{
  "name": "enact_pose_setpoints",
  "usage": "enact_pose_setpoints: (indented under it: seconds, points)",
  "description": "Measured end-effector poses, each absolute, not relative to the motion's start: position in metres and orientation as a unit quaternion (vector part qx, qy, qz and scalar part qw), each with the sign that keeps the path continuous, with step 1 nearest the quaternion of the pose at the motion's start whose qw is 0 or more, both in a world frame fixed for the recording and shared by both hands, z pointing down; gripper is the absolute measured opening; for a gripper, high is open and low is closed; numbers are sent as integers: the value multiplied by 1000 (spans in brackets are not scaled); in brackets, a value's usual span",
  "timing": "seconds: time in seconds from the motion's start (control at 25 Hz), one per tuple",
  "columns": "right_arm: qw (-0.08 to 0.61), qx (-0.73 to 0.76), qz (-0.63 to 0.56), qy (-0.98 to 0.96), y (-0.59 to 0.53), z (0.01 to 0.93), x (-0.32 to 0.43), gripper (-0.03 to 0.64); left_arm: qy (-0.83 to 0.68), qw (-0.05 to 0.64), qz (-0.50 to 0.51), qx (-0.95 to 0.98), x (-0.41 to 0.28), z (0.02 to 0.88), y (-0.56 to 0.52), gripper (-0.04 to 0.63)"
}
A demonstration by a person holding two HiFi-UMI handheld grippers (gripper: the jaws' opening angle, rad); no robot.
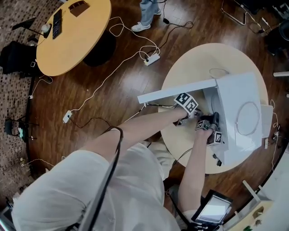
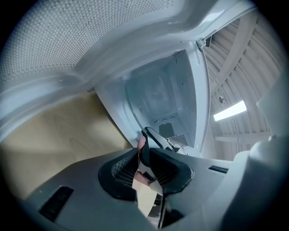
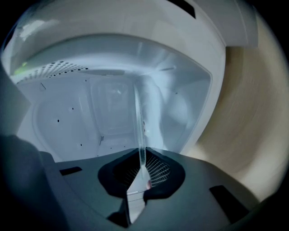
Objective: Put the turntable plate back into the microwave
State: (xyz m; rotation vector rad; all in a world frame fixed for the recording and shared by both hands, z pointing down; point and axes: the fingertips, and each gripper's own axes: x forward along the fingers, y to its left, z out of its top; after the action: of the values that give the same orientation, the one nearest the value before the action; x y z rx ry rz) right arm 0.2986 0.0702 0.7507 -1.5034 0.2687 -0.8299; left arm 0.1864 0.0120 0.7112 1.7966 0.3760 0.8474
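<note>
The white microwave stands on a round beige table with its door swung open. The clear glass turntable plate stands on edge at the cavity mouth, and my right gripper is shut on its rim. In the left gripper view the plate shows as a faint disc in front of the cavity. Its rim runs into my left gripper, whose jaws are closed on it. In the head view both grippers, left and right, sit side by side at the microwave opening.
The open door hangs close on the left gripper's side. A power strip and several cables lie on the wood floor. A second round table stands at the far left, someone's legs are at the top, and a screen sits by my right elbow.
</note>
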Motion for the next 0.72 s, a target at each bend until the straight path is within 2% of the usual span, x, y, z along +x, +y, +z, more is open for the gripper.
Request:
enact_pose_setpoints:
  seconds: [0.72]
  points:
    - [645,-654,-395,10,70,758,294,40,149,532,353,755,167,711,9,66]
